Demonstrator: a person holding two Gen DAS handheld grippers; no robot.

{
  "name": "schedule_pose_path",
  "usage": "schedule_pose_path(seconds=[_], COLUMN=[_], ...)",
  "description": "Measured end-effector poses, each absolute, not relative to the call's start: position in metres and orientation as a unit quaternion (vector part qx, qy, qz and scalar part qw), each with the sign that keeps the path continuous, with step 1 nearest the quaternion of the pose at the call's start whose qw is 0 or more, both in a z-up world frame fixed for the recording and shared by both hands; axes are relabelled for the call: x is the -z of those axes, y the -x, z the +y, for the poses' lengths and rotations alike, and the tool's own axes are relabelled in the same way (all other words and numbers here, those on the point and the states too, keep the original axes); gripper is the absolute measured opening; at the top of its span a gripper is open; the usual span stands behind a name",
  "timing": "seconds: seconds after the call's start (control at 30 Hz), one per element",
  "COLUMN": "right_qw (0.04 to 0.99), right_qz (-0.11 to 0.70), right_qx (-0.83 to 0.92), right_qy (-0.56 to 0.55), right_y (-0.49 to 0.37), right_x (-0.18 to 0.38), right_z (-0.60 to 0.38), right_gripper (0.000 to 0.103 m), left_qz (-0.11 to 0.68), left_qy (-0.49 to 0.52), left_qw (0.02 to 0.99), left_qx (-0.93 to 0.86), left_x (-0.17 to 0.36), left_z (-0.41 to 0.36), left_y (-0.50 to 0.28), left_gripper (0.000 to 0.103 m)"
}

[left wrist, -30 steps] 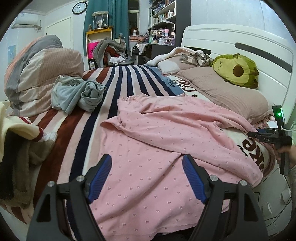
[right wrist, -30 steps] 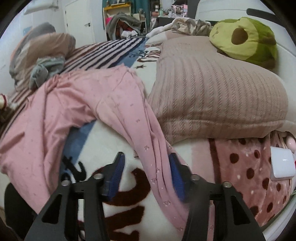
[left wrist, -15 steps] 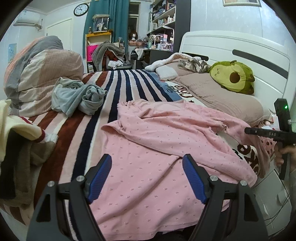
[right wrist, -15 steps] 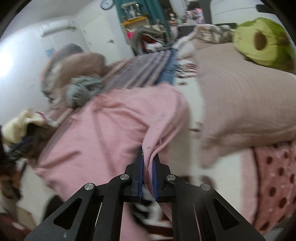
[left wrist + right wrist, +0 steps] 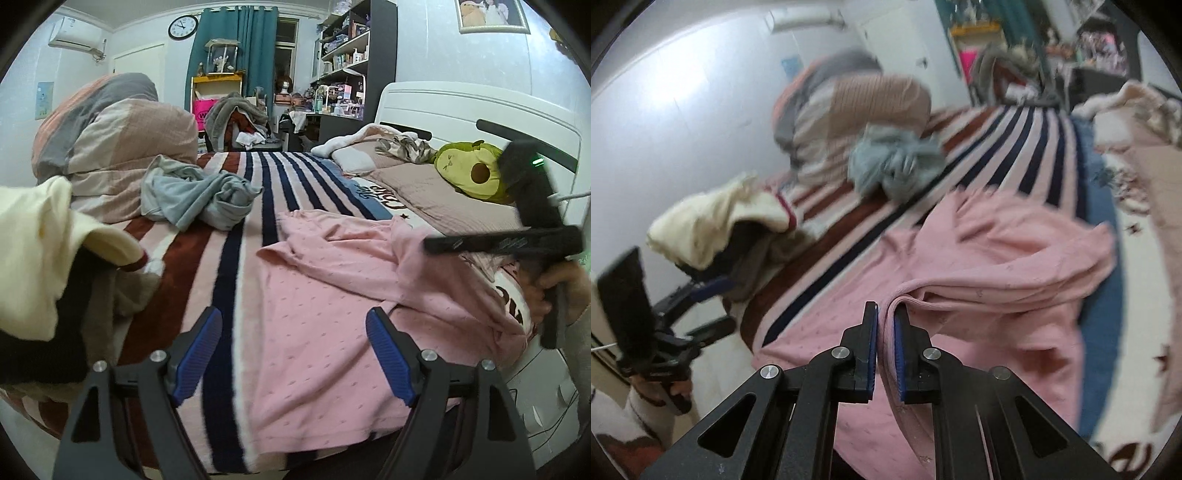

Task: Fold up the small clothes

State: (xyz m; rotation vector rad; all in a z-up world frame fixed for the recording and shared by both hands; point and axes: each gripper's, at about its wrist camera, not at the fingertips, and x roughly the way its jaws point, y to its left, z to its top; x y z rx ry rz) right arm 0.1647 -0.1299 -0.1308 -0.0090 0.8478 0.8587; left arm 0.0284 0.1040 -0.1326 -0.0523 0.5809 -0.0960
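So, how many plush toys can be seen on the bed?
1: the green avocado plush toy lies on the beige pillow by the white headboard. Others may be hidden under the clothes.

Right wrist view: motion blur over far room, striped blanket edges smeared. Pink top hem runs under frame bottom. Left wrist view: right gripper fingertips hidden behind pink cloth; clothes pile cut off at left edge; shelf items too small to ID.

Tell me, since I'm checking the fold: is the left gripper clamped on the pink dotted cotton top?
No, the left gripper stands wide open above the pink dotted cotton top, its blue pads apart and pinching nothing.
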Motion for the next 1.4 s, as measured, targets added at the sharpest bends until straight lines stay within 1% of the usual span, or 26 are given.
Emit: schedule_pose_path(seconds=[0.07,0.13,0.17,0.23,0.3,0.47,0.53,0.57,0.6,0.7,0.8,0.87,0.93,1.0,1.03,1.07,1.1,1.23,1.4], right_qw=[0.811,0.799,0.795,0.795,0.802,0.837,0.84,0.835,0.832,0.817,0.838,0.839,0.825,0.82,0.822,0.825,0.828,0.843,0.838], right_qz=[0.433,0.464,0.473,0.47,0.457,0.421,0.427,0.438,0.445,0.473,0.467,0.466,0.482,0.478,0.475,0.471,0.466,0.446,0.436], right_qx=[-0.393,-0.382,-0.379,-0.383,-0.384,-0.348,-0.333,-0.328,-0.326,-0.321,-0.26,-0.257,-0.283,-0.299,-0.296,-0.289,-0.285,-0.274,-0.321], right_qy=[0.006,0.02,0.028,0.033,0.033,0.035,0.047,0.058,0.062,0.072,0.111,0.112,0.081,0.099,0.111,0.123,0.124,0.123,0.064], right_y=[-0.172,-0.176,-0.177,-0.173,-0.169,-0.153,-0.145,-0.14,-0.138,-0.13,-0.128,-0.129,-0.131,-0.124,-0.12,-0.117,-0.114,-0.107,-0.097], right_x=[0.153,0.175,0.183,0.18,0.167,0.132,0.134,0.141,0.147,0.173,0.191,0.197,0.201,0.199,0.198,0.195,0.193,0.176,0.152], right_z=[-0.109,-0.094,-0.089,-0.09,-0.101,-0.159,-0.185,-0.199,-0.204,-0.223,-0.237,-0.245,-0.251,-0.249,-0.247,-0.246,-0.247,-0.248,-0.242], right_gripper=[0.007,0.014,0.02,0.028,0.039,0.047,0.051,0.055,0.057,0.056,0.056,0.057,0.054,0.028,0.022,0.009,0.006,0.003,0.002], left_qz=[0.288,0.292,0.294,0.298,0.302,0.303,0.305,0.306,0.307,0.311,0.313,0.315,0.317,0.318,0.318,0.317,0.317,0.314,0.308], left_qy=[0.029,0.031,0.03,0.029,0.032,0.033,0.033,0.032,0.032,0.034,0.029,0.021,0.013,0.007,0.007,0.008,0.008,0.008,0.019], left_qw=[0.956,0.955,0.954,0.953,0.951,0.95,0.95,0.949,0.949,0.947,0.946,0.945,0.945,0.945,0.945,0.945,0.945,0.945,0.947], left_qx=[0.047,0.048,0.048,0.048,0.051,0.06,0.065,0.067,0.069,0.074,0.077,0.081,0.081,0.079,0.079,0.08,0.08,0.085,0.091], left_x=[0.136,0.14,0.142,0.145,0.147,0.149,0.149,0.149,0.149,0.148,0.146,0.144,0.143,0.142,0.141,0.141,0.141,0.14,0.142], left_z=[0.113,0.119,0.121,0.124,0.125,0.117,0.109,0.104,0.1,0.085,0.071,0.061,0.056,0.053,0.053,0.052,0.052,0.052,0.06], left_y=[-0.025,-0.025,-0.025,-0.027,-0.029,-0.033,-0.035,-0.037,-0.038,-0.04,-0.042,-0.041,-0.042,-0.043,-0.043,-0.043,-0.043,-0.043,-0.042], left_gripper=[0.079,0.079,0.079,0.079,0.079,0.079,0.079,0.079,0.079,0.079,0.079,0.079,0.079,0.079,0.079,0.079,0.079,0.079,0.079])
